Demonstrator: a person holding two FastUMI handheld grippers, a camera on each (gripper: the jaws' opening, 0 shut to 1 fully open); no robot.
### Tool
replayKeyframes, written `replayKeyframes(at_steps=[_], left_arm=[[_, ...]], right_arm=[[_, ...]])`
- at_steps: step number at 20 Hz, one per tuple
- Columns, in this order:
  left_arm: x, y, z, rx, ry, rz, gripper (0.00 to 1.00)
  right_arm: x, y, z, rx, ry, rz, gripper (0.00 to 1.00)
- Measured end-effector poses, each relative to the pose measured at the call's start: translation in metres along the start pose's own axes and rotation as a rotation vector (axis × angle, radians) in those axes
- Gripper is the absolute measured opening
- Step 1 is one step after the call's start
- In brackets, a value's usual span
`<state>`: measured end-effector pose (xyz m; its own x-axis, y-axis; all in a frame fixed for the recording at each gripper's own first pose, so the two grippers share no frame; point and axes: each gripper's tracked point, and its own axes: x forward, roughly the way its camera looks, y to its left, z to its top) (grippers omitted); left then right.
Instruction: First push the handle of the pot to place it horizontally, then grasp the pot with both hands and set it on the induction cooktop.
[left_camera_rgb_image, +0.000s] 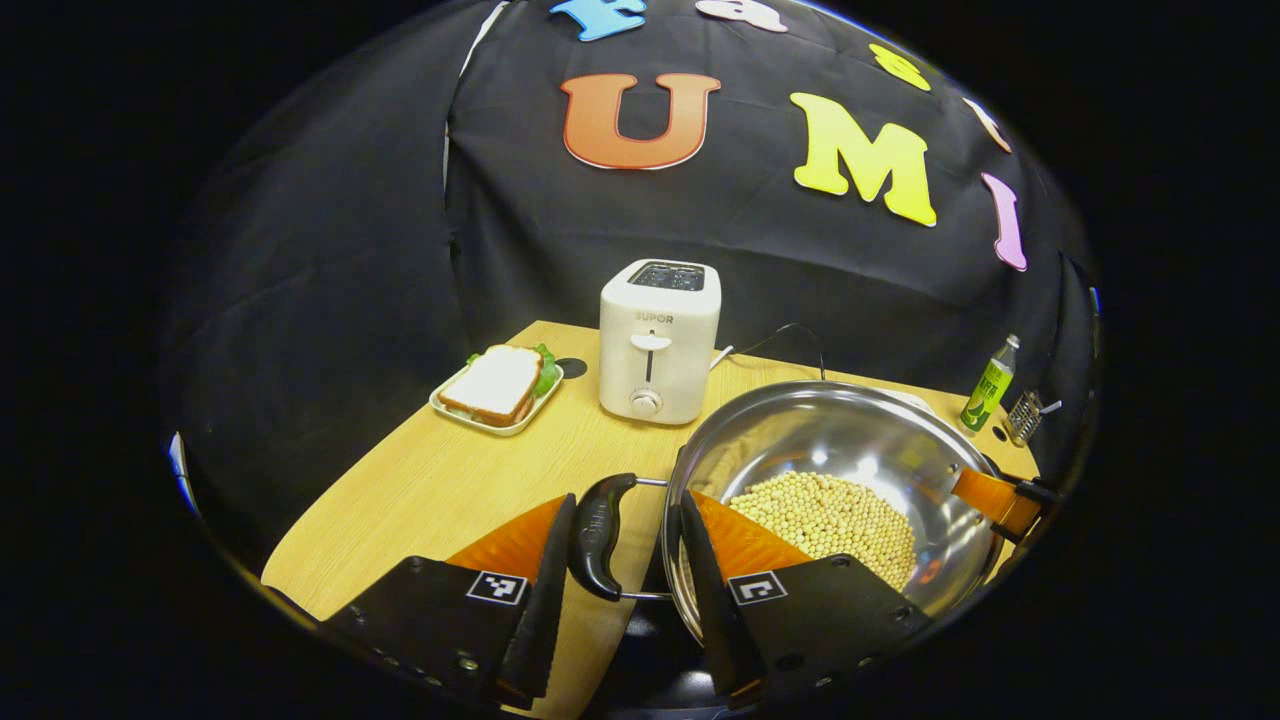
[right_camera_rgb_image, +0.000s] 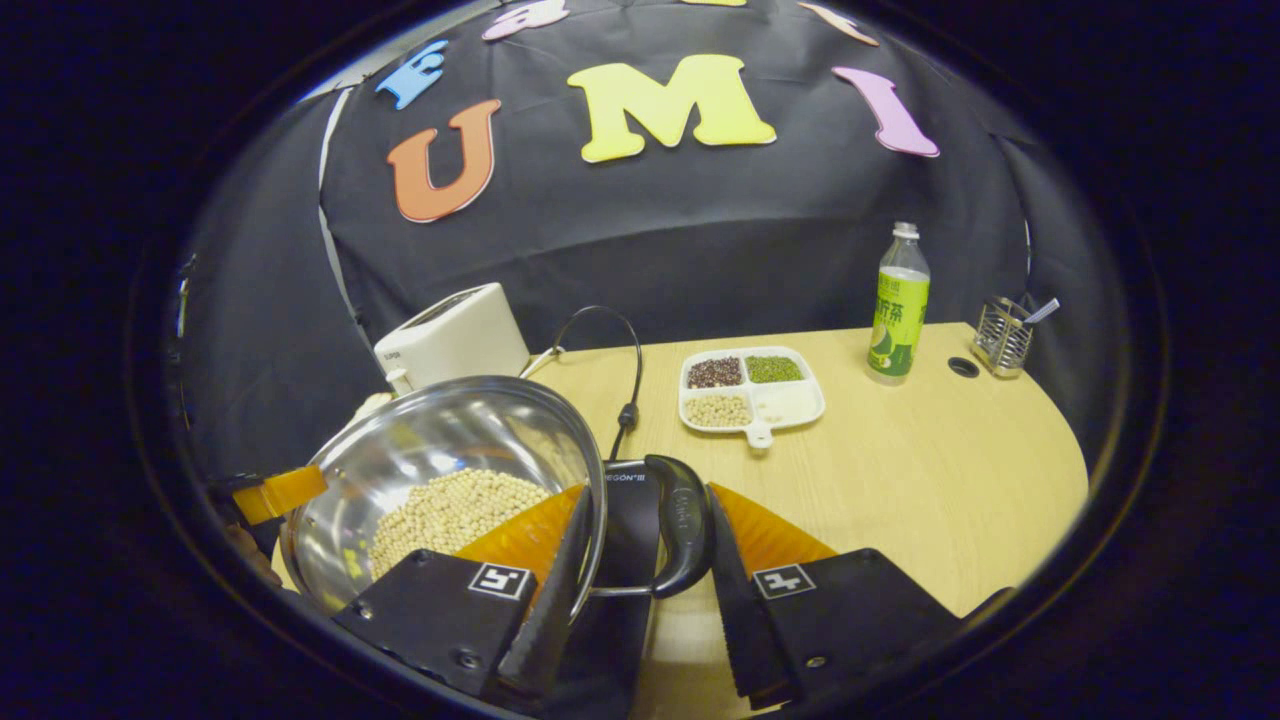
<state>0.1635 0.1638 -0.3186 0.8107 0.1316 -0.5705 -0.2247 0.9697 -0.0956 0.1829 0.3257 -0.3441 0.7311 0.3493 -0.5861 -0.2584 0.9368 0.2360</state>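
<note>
A steel pot (left_camera_rgb_image: 830, 440) holding soybeans (left_camera_rgb_image: 830, 515) has a black handle on each side. My left gripper (left_camera_rgb_image: 627, 508) is shut across the near handle (left_camera_rgb_image: 598, 535), one finger outside it and the other at the pot's rim. My right gripper (right_camera_rgb_image: 650, 495) clamps the opposite handle (right_camera_rgb_image: 682, 520) the same way beside the pot (right_camera_rgb_image: 440, 440). The black induction cooktop (right_camera_rgb_image: 625, 500) lies under the pot and shows dark below the left handle (left_camera_rgb_image: 650, 640). I cannot tell whether the pot's base touches it. Each view shows the other gripper at the pot's far side.
On the wooden table (right_camera_rgb_image: 920, 480) stand a white toaster (left_camera_rgb_image: 658, 345), a sandwich on a plate (left_camera_rgb_image: 497, 388), a divided dish of beans (right_camera_rgb_image: 750, 390), a green bottle (right_camera_rgb_image: 898, 305) and a wire utensil holder (right_camera_rgb_image: 1003, 335). A black cable (right_camera_rgb_image: 625, 370) runs behind the cooktop.
</note>
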Motion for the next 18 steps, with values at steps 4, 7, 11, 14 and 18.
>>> replayKeyframes(at_steps=[4, 7, 11, 14, 18], left_arm=[[0.001, 0.000, 0.000, -0.035, 0.011, -0.023, 0.60], [-0.002, -0.003, -0.011, -0.058, 0.058, -0.060, 0.77], [-0.022, -0.002, -0.003, -0.096, -0.008, -0.078, 0.93], [-0.046, -0.003, 0.002, -0.060, -0.064, -0.073, 0.96], [-0.079, -0.004, 0.009, -0.025, -0.162, -0.028, 0.95]], right_arm=[[0.002, 0.000, 0.000, -0.005, -0.003, 0.019, 0.70], [-0.002, -0.002, -0.005, 0.038, 0.015, 0.030, 0.79], [-0.027, -0.006, 0.011, 0.002, -0.107, 0.030, 0.86], [-0.049, -0.013, 0.013, 0.009, -0.148, 0.042, 0.94], [-0.091, -0.033, 0.020, 0.023, -0.225, 0.020, 0.94]])
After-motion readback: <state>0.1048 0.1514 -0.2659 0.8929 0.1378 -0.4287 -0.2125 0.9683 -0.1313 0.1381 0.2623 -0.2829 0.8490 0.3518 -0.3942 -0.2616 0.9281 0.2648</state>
